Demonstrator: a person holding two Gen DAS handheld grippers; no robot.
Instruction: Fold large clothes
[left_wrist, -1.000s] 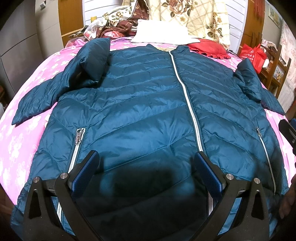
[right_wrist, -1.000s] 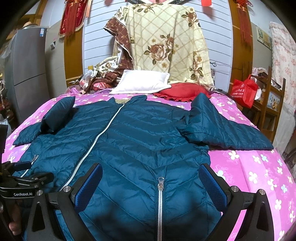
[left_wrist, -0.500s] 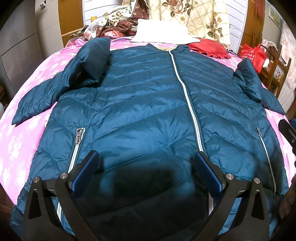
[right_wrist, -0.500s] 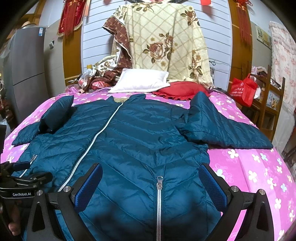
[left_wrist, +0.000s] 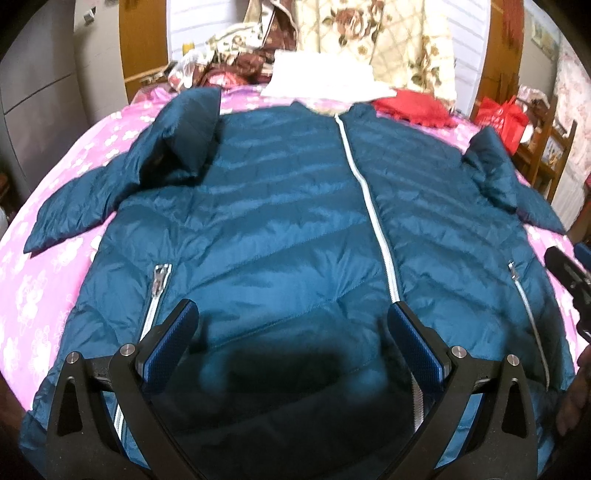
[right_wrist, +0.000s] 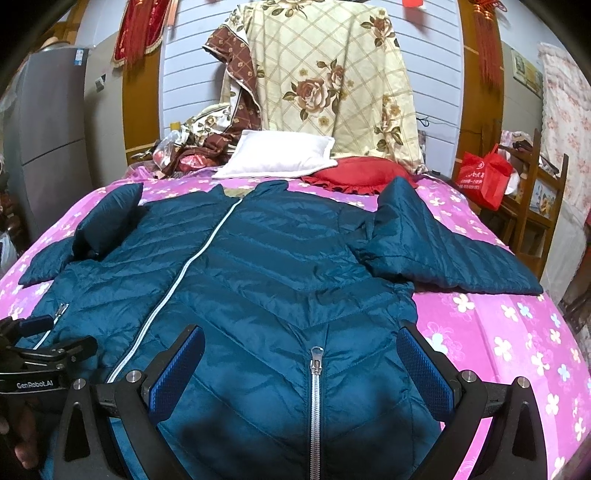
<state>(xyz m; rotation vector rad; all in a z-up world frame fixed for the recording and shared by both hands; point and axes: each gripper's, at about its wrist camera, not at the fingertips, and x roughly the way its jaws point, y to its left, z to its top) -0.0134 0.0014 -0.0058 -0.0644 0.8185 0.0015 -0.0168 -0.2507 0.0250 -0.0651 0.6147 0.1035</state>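
A dark teal puffer jacket (left_wrist: 288, 229) lies front up and zipped on the pink flowered bed, collar at the far end; it also shows in the right wrist view (right_wrist: 280, 273). Its left sleeve (left_wrist: 122, 184) is bent back on itself; its right sleeve (right_wrist: 443, 251) spreads out to the right. My left gripper (left_wrist: 291, 325) is open and empty, just above the hem left of the centre zip. My right gripper (right_wrist: 301, 350) is open and empty above the hem at the right pocket zip (right_wrist: 316, 362). The left gripper (right_wrist: 44, 354) shows at the lower left of the right wrist view.
A white pillow (right_wrist: 280, 158) and a red cushion (right_wrist: 358, 175) lie at the head of the bed. A flowered quilt (right_wrist: 332, 81) hangs behind them. A red bag (right_wrist: 484, 177) sits on wooden furniture at the right. A grey cabinet (right_wrist: 51, 140) stands at the left.
The right wrist view has tilted up a little, and the left wrist view has blurred slightly. The jacket has not moved and both grippers stay open.
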